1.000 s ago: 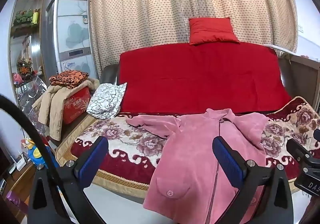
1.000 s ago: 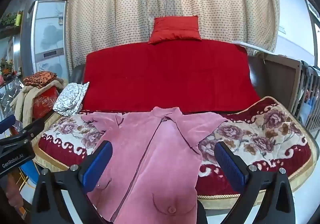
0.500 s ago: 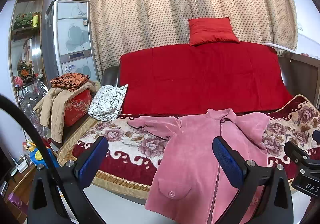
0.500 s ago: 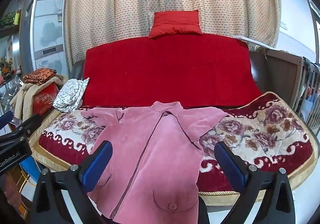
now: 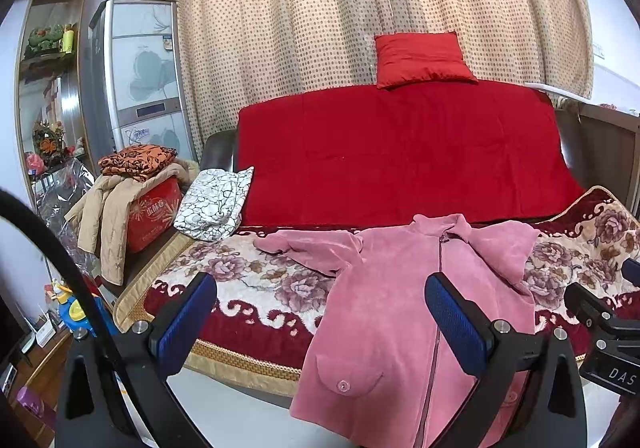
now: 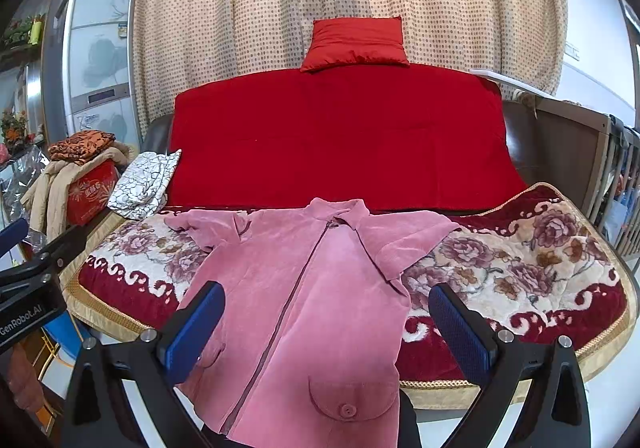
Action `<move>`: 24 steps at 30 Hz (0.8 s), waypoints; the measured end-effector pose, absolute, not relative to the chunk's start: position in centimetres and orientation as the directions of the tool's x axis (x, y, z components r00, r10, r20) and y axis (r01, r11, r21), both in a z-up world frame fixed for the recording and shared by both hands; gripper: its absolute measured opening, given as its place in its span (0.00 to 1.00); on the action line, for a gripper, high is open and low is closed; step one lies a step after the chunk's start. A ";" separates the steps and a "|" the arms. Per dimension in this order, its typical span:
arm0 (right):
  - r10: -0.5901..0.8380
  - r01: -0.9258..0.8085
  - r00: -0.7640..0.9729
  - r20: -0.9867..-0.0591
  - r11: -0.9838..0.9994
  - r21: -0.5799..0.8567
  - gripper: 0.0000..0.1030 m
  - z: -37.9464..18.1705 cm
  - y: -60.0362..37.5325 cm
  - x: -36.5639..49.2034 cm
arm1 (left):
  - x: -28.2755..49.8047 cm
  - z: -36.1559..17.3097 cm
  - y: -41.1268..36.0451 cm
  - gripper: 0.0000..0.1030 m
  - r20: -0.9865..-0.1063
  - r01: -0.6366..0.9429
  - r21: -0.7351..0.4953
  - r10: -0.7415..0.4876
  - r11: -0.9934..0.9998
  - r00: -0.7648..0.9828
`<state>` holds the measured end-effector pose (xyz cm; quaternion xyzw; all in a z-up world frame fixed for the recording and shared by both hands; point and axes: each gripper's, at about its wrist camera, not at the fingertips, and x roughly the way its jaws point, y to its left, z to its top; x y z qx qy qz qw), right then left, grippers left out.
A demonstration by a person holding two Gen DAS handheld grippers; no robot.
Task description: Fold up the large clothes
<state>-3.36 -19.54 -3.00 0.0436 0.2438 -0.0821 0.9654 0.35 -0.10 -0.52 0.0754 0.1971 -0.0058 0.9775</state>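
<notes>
Over the last second I had drawn both grippers slightly back from the sofa, so more of the jacket came into view. My left gripper (image 5: 320, 316) and right gripper (image 6: 326, 322) hung with fingers spread wide, grasping nothing. Beyond them the pink jacket (image 6: 312, 288) lay zipped and face up on the flowered sofa cover (image 6: 520, 260), hem hanging over the front edge, sleeves spread toward the red blanket (image 6: 340, 136).

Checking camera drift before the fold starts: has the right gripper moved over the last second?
Yes. The right gripper has tilted downward slightly: the red cushion sits higher in its view than before.
</notes>
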 end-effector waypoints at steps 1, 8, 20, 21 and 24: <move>-0.138 0.181 0.867 -0.479 0.983 0.043 1.00 -3.0 -19.5 -3.4 | 0.3 -0.5 -0.1 1.00 -0.386 0.041 0.145 0.018 0.989 0.922; -0.155 0.190 0.863 -0.481 0.981 0.025 1.00 -2.9 -19.3 -3.2 | 0.3 -0.6 -0.2 1.00 -0.391 0.054 0.142 0.006 0.988 0.921; -0.181 0.193 0.872 -0.455 0.981 -0.020 1.00 -2.1 -18.7 -3.7 | 0.2 -0.4 -0.7 1.00 -0.390 0.069 0.156 -0.003 0.985 0.921; -0.182 0.193 0.873 -0.453 0.981 -0.020 1.00 -2.0 -18.8 -3.7 | 0.2 -0.4 -0.8 1.00 -0.390 0.069 0.158 -0.003 0.985 0.921; -0.181 0.194 0.874 -0.451 0.981 -0.019 1.00 -1.9 -18.9 -3.7 | 0.2 -0.5 -0.9 1.00 -0.390 0.072 0.160 -0.004 0.985 0.921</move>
